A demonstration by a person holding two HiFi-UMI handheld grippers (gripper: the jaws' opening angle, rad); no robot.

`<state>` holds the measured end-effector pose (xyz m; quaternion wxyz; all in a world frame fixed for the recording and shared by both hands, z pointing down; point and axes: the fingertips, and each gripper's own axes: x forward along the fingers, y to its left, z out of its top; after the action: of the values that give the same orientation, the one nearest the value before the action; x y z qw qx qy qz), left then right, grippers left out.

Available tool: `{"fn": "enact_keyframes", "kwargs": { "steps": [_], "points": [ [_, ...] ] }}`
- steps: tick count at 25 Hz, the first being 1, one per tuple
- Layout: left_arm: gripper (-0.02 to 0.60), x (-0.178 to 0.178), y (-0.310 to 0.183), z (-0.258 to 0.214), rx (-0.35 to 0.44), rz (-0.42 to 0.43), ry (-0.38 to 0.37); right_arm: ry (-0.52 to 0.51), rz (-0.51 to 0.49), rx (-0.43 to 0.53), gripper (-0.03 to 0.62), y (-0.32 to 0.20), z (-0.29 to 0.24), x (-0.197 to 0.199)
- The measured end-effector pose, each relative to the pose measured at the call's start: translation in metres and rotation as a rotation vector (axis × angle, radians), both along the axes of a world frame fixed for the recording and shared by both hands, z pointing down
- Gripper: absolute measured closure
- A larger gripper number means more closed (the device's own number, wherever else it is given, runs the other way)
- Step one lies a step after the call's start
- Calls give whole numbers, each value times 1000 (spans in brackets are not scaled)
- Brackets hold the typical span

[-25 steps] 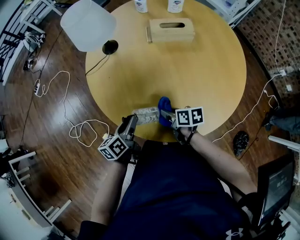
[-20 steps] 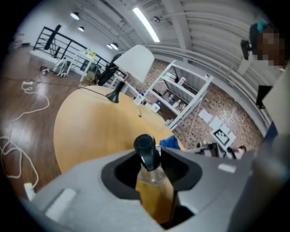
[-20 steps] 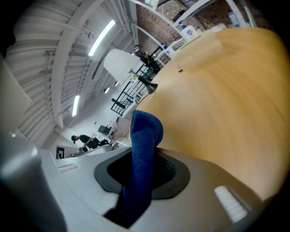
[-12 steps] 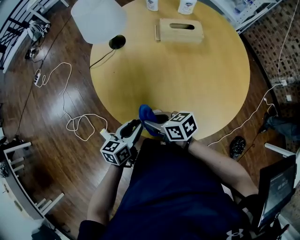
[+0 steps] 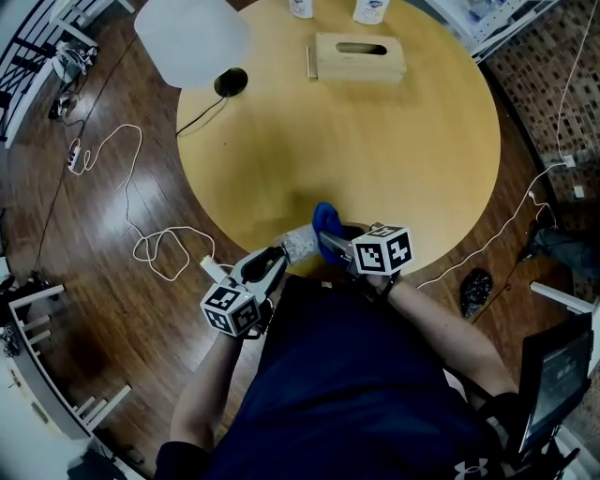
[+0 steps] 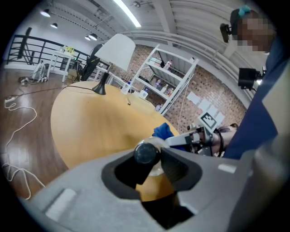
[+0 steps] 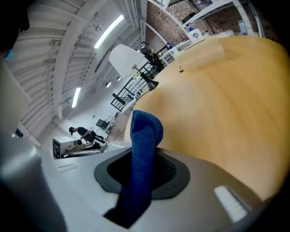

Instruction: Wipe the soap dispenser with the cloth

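A clear soap dispenser (image 5: 300,245) with a dark pump top (image 6: 146,154) is held almost level over the near edge of the round wooden table (image 5: 375,150). My left gripper (image 5: 279,260) is shut on its top end; in the left gripper view the left gripper (image 6: 152,157) has the dark cap between its jaws. A blue cloth (image 5: 326,220) is pinched in my right gripper (image 5: 335,246) and lies against the far end of the dispenser. In the right gripper view the cloth (image 7: 145,136) stands up from between the right gripper (image 7: 140,168) jaws.
A lamp with a white shade (image 5: 192,42) and dark base (image 5: 230,82) stands at the table's far left. A wooden tissue box (image 5: 359,56) and two bottles (image 5: 370,9) sit at the far edge. Cables (image 5: 159,248) lie on the wooden floor to the left.
The cloth swept left over the dispenser, covering it half a second ago, then came back right to its far end. The left gripper rolled a little with the dispenser.
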<state>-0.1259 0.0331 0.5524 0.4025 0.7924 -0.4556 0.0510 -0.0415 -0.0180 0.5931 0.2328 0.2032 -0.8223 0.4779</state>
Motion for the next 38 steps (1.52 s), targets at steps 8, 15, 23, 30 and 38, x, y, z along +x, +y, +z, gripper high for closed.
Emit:
{"fn": "enact_keyframes", "kwargs": {
  "steps": [8,15,23,30,38],
  "points": [
    [445,35,-34,14,153,200,-236,-83,-69,148,498,-10,-52,-25],
    [445,38,-51,13,105,207,-194,-23,77,105,499,-34,-13,29],
    [446,42,-47,16,66,243,-213,-83,153,67,503,-49,0,47],
    [448,44,-38,39,95,367,-435,148,80,188,501,-53,6,57],
    [449,52,-24,69,96,478,-572,232,-359,513,500,-7,-23,-23]
  ]
}}
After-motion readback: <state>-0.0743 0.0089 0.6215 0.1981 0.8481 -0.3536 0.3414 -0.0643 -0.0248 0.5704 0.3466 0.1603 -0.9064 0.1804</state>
